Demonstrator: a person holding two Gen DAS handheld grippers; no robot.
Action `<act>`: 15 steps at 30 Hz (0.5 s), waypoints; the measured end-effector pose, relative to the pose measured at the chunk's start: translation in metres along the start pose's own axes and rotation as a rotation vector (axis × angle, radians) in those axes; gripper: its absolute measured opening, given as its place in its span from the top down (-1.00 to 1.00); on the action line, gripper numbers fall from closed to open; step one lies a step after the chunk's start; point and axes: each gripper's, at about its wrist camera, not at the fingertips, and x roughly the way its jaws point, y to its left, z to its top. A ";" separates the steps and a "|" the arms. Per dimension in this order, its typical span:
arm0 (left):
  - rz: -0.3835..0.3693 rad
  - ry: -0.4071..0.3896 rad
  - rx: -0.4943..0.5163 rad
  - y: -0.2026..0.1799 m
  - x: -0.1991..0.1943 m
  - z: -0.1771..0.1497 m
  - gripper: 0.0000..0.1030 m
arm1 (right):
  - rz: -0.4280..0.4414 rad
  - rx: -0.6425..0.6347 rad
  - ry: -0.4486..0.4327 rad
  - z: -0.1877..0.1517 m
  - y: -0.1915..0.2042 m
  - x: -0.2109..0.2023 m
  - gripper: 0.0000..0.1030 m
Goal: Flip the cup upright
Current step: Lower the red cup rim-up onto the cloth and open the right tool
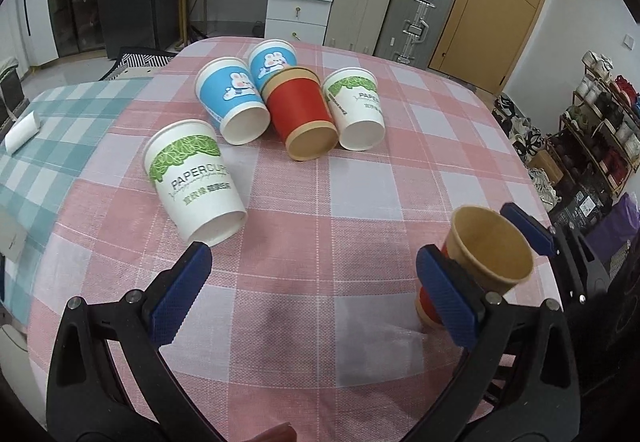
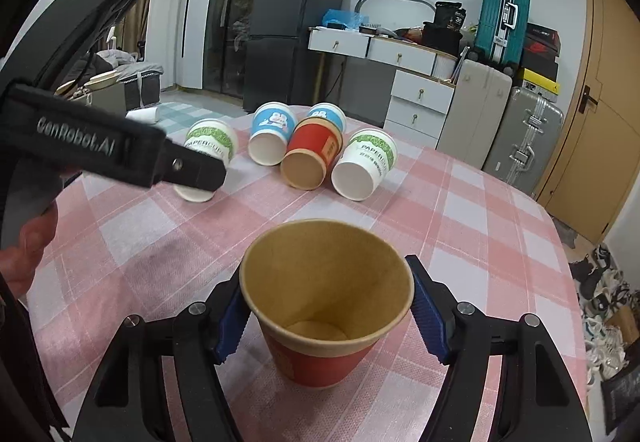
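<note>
Left wrist view: my left gripper (image 1: 320, 294) is spread wide with nothing in it, low in frame. The red paper cup (image 1: 488, 250) sits at lower right, mouth up, between the right tool's blue pads. Five other cups lie tipped over mid-frame, the closest being the green-leaf paper cup (image 1: 196, 178).

Right wrist view: right gripper (image 2: 328, 318) hugs the red paper cup (image 2: 320, 306) at bottom center, upright on the pink checked tablecloth (image 2: 480, 226). Can't tell if the base is fully down. If I let go while it's tilted, that light cup probably topples again.
</note>
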 end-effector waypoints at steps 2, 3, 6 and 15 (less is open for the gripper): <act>0.004 -0.002 -0.014 0.006 -0.002 0.000 -0.98 | 0.019 0.000 0.024 -0.002 0.003 0.001 -0.41; 0.006 -0.003 -0.019 0.008 -0.003 0.000 -0.98 | 0.025 0.006 0.034 -0.003 0.004 0.001 -0.43; 0.006 -0.011 -0.028 0.013 -0.006 -0.001 -0.98 | 0.016 0.030 0.094 -0.003 0.006 0.007 -0.68; 0.003 -0.056 0.029 0.005 -0.021 -0.007 -0.98 | 0.066 0.103 0.088 -0.005 -0.001 -0.027 -0.95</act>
